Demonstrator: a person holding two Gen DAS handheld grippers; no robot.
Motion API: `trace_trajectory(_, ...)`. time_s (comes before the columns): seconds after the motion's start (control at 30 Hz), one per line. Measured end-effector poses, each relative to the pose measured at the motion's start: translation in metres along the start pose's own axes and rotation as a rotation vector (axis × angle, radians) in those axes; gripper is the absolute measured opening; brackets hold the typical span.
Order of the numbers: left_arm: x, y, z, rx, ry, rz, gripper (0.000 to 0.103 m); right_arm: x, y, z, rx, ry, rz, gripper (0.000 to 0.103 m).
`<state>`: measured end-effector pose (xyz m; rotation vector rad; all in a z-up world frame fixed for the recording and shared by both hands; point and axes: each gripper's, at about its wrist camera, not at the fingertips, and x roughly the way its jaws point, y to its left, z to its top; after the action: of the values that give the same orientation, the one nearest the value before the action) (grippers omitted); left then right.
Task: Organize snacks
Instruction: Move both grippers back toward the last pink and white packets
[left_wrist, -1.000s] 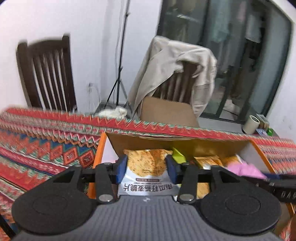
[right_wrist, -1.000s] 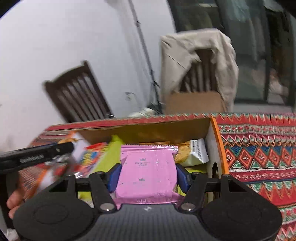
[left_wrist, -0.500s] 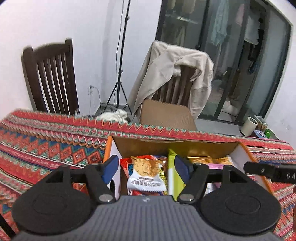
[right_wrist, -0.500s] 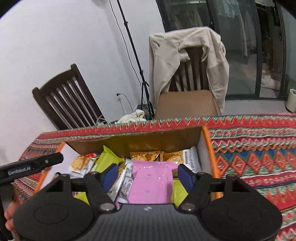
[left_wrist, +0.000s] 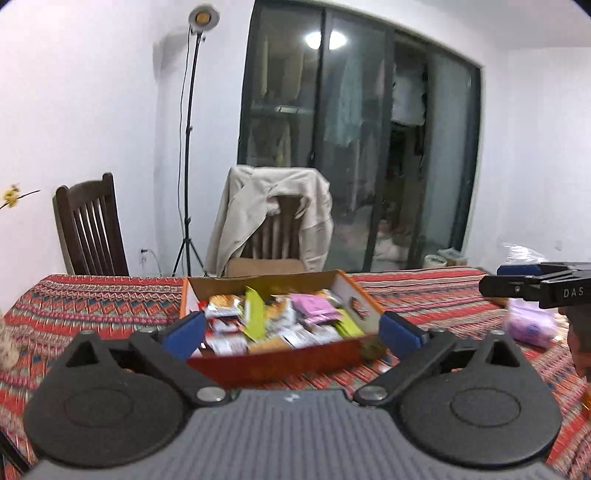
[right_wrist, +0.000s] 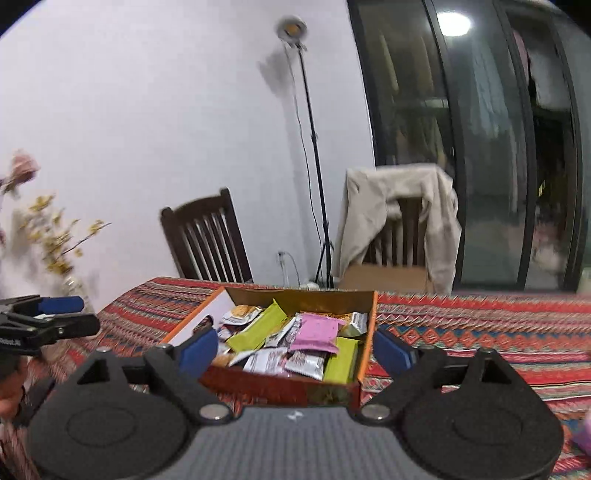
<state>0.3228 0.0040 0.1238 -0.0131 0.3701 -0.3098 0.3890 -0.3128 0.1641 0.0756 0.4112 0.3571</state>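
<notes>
An orange cardboard box (left_wrist: 280, 360) (right_wrist: 284, 386) stands on the patterned tablecloth, filled with several snack packets. A pink packet (left_wrist: 314, 306) (right_wrist: 317, 332) lies on top, near green packets (right_wrist: 256, 326), and an orange-and-white packet (left_wrist: 221, 304) lies at the back left. My left gripper (left_wrist: 291, 332) is open and empty, pulled back in front of the box. My right gripper (right_wrist: 293, 349) is open and empty, also in front of the box. Each gripper shows at the edge of the other's view: the right gripper (left_wrist: 535, 284) and the left gripper (right_wrist: 44, 321).
A pink packet (left_wrist: 528, 325) lies on the tablecloth (left_wrist: 92, 299) to the right of the box. Two wooden chairs (left_wrist: 90, 229) stand behind the table, one draped with a beige jacket (left_wrist: 269, 214). A lamp stand (left_wrist: 188, 147) and glass doors are behind. Dried flowers (right_wrist: 51, 236) stand at left.
Both grippers let go of their packets, the orange-and-white one and the pink one, which now lie in the box. Both grippers opened wide and drew back and up from the box.
</notes>
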Motion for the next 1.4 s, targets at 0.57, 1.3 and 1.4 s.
trace_trajectory(0.57, -0.076, -0.073, -0.168, -0.165, 0.206, 0.120, 0.103, -0.132, 0.046, -0.212, -0.064, 0.126, -0.077, 0.102)
trace_trajectory(1.3, -0.049, -0.118, -0.178, -0.144, 0.235, 0.131, 0.103, -0.172, 0.028, -0.230, -0.038, 0.170, -0.096, 0.102)
trace_trajectory(1.4, -0.026, -0.126, -0.167, -0.101, 0.228, 0.111, 0.103, -0.165, 0.022, -0.229, -0.019, 0.161, -0.110, 0.102)
